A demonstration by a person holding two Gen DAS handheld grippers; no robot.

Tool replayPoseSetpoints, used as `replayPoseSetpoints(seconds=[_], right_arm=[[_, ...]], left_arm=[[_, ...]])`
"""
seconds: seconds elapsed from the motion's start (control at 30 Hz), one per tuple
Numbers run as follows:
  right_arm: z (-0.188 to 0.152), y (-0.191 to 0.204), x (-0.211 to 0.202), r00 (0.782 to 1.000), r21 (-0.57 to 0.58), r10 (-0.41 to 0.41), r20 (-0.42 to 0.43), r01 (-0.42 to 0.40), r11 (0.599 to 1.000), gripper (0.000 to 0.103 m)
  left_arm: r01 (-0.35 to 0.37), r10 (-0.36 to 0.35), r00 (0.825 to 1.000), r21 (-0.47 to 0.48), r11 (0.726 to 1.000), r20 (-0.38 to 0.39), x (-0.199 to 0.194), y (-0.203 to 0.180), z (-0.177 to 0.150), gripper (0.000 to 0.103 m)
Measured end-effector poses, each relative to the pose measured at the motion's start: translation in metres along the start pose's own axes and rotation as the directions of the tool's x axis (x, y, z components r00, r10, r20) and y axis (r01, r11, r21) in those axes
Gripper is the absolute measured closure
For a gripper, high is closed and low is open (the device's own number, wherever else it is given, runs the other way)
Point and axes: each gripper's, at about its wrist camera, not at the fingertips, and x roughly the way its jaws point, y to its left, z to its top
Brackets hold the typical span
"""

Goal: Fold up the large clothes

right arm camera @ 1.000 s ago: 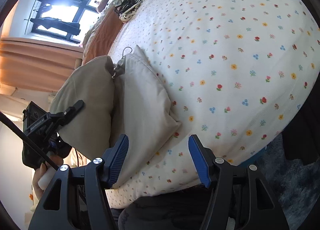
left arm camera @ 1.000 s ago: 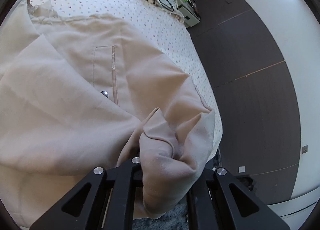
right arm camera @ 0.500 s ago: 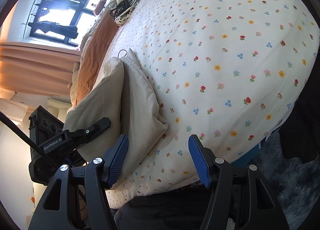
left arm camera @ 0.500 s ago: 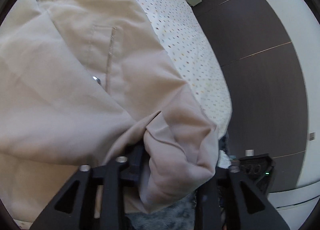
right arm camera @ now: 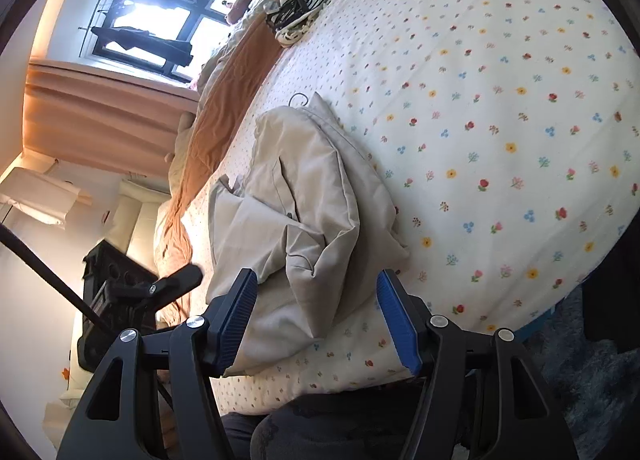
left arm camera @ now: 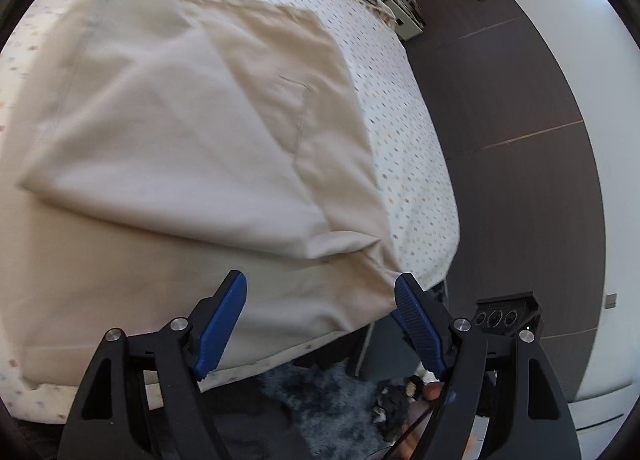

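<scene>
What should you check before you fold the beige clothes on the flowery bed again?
1. Left gripper let go: ok, its jaws have just been opening, no cloth pinched.
2. Right gripper free: ok, open, holding nothing.
3. Beige garment fully on the bed: ok.
4. Fold lying flat: not ok, lumpy near the bed edge.
5. Hanger hook out of the garment: cannot tell.

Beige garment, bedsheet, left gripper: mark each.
Beige garment (left arm camera: 192, 148), left wrist view, folded-over top layer.
Bedsheet (right arm camera: 500, 120), right wrist view, bare flowered part.
Left gripper (left arm camera: 320, 320), left wrist view, midway between its fingertips.
</scene>
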Motion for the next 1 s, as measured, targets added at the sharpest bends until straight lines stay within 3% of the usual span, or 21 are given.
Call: replayPoseSetpoints(seconds=[0.13, 0.17, 0.2, 0.3, 0.47, 0.8, 0.93, 1.0], right_arm=[[0.002, 0.01, 0.014, 1.0, -0.061, -0.012, 0.004, 0.012, 0.998, 0.043], [0.003, 0.012, 0.018, 1.0, -0.073, -0.026, 0.003, 0.026, 0.997, 0.054], [0.006, 0.012, 0.023, 0.999, -0.075, -0.038, -0.004, 0.037, 0.996, 0.075], [0.013, 0.015, 0.029, 0.999, -0.093, -0.035, 0.018, 0.037, 0.995, 0.088], [0.027, 0.007, 0.045, 0.999, -0.075, -0.044, 0.022, 0.046, 0.996, 0.091], [0.012, -0.013, 0.036, 0.998, -0.049, -0.066, 0.014, 0.066, 0.997, 0.093], [0.009, 0.0, 0.023, 0.994, -0.098, -0.112, 0.016, 0.113, 0.989, 0.093], [0.006, 0.022, 0.013, 0.978, -0.198, -0.198, 0.058, 0.206, 0.958, 0.091]], left_arm=[[-0.068, 0.068, 0.996, -0.002, 0.998, 0.065, -0.029, 0.024, -0.007, 0.026], [-0.085, 0.086, 0.993, -0.006, 0.996, 0.079, -0.038, 0.034, -0.009, 0.026], [-0.102, 0.102, 0.99, -0.01, 0.995, 0.093, -0.045, 0.039, -0.011, 0.026], [-0.153, 0.155, 0.98, -0.024, 0.988, 0.122, -0.066, 0.06, -0.014, 0.026], [-0.239, 0.247, 0.96, -0.07, 0.968, 0.134, -0.072, 0.088, -0.02, 0.026], [-0.267, 0.279, 0.954, -0.112, 0.957, 0.109, -0.061, 0.122, -0.027, 0.026], [-0.253, 0.265, 0.955, -0.101, 0.962, 0.135, -0.062, 0.124, -0.026, 0.026], [-0.244, 0.256, 0.954, -0.092, 0.965, 0.154, -0.068, 0.128, -0.027, 0.026]])
